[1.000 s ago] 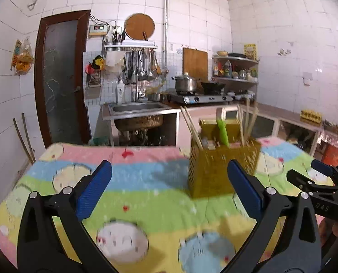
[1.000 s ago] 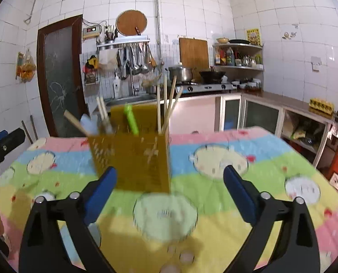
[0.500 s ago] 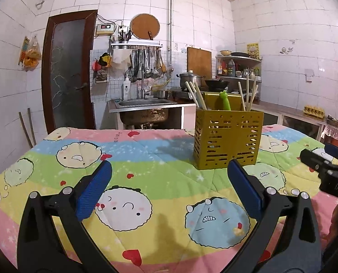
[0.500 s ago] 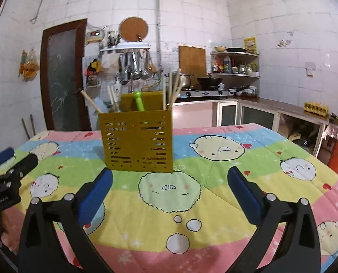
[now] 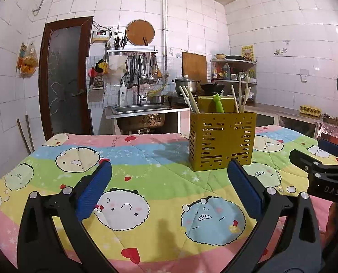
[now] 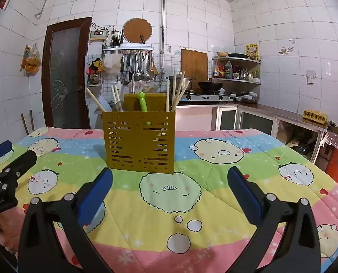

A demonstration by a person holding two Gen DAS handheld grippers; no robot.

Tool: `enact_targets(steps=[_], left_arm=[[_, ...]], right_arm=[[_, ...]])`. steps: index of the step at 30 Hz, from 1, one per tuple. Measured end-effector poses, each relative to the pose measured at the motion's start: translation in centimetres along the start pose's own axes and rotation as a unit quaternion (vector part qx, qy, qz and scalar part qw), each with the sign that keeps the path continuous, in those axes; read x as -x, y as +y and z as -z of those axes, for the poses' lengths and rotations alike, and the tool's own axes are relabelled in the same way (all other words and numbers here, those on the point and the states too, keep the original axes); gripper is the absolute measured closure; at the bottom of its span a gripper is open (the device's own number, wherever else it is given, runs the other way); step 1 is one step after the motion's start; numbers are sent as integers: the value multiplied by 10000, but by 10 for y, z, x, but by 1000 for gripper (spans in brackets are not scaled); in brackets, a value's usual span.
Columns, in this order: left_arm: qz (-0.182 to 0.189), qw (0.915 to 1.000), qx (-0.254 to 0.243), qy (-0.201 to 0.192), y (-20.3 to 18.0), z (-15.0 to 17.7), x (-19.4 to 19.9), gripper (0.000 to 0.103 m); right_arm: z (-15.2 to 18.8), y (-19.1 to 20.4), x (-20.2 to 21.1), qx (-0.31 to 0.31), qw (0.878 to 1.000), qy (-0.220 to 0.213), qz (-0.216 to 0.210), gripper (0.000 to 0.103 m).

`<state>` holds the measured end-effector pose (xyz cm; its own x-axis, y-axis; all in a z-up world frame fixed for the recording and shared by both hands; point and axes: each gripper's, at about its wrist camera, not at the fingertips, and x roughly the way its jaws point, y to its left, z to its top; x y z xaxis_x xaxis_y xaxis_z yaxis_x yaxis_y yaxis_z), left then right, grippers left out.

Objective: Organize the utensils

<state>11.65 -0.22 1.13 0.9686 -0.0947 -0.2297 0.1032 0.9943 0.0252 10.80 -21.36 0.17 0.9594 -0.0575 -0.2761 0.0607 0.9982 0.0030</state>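
Note:
A yellow perforated utensil holder [image 5: 222, 140] stands upright on the cartoon-print tablecloth [image 5: 128, 170]; it also shows in the right wrist view [image 6: 139, 141]. It holds wooden chopsticks [image 6: 176, 91], a green-handled utensil [image 6: 143, 102] and a pale blue utensil [image 6: 104, 102]. My left gripper [image 5: 169, 188] is open and empty, held low in front of the holder and to its left. My right gripper [image 6: 169, 193] is open and empty, in front of the holder. Each gripper shows at the edge of the other's view.
Behind the table are a steel sink [image 5: 139, 109], a stove with a pot [image 5: 186, 85] and wok, hanging ladles [image 5: 143, 70], a brown door [image 5: 64, 77] at left, and low cabinets [image 6: 260, 122] at right.
Both grippers have pulled back and dropped lower, away from the holder. The holder now looks smaller and stands still. Both stay open and empty.

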Motion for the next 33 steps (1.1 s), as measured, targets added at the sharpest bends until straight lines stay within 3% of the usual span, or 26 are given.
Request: enact_targets(steps=[10, 33], left_arm=[[-25, 9998, -96, -144, -4, 0, 6, 5], [-3, 10000, -52, -55, -2, -1, 3, 5]], right_arm=[[0, -2, 5, -29, 9998, -99, 156, 4], [-1, -1, 10, -18, 9997, -176, 194, 4]])
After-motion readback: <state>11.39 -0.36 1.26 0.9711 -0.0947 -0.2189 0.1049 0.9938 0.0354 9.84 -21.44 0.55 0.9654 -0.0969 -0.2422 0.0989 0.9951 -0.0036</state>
